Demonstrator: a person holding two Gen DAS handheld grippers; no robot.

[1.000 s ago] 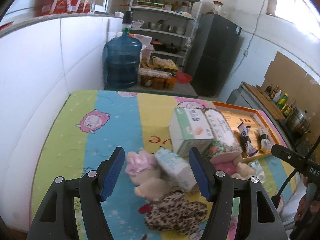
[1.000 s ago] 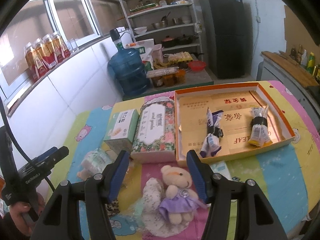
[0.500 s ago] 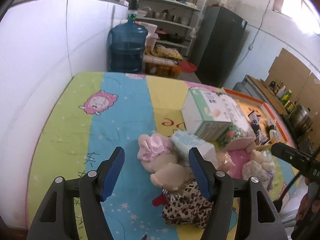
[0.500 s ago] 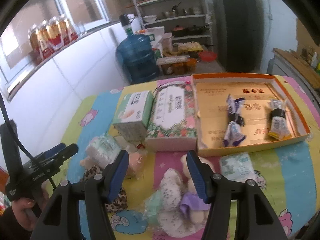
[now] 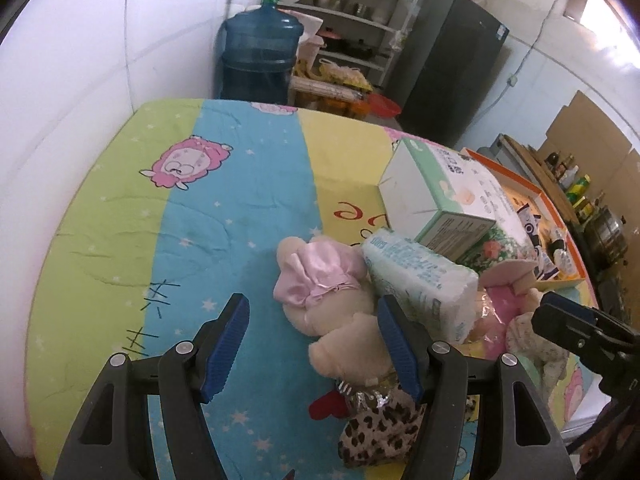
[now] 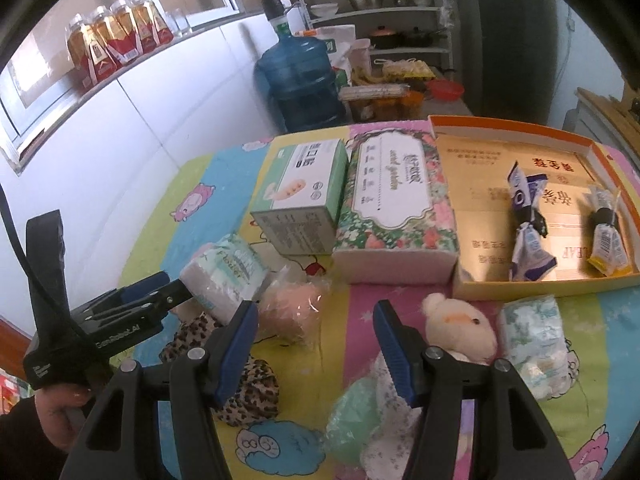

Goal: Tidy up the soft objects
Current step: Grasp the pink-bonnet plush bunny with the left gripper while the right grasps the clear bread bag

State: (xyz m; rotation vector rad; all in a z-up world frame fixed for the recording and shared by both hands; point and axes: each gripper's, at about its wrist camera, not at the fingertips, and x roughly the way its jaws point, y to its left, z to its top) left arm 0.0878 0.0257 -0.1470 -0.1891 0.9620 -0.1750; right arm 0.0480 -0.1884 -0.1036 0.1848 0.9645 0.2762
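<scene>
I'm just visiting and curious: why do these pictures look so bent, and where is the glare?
Both wrist views are fisheye, with dark rounded corners and bowed walls. Left wrist view: the window top right is blown out white. Right wrist view: the window behind the bottles is bright, the table evenly lit.

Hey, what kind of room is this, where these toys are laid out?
Most likely a home kitchen or pantry corner: open shelves of pots and bowls, a big water jug, and a dark fridge. The toys lie on a table under a cartoon cloth.

Both wrist views angled steeply down, close over table, sharing leopard plush (image 5: 384, 428) (image 6: 244, 384), tissue pack (image 5: 420, 280) (image 6: 224, 276)
</scene>
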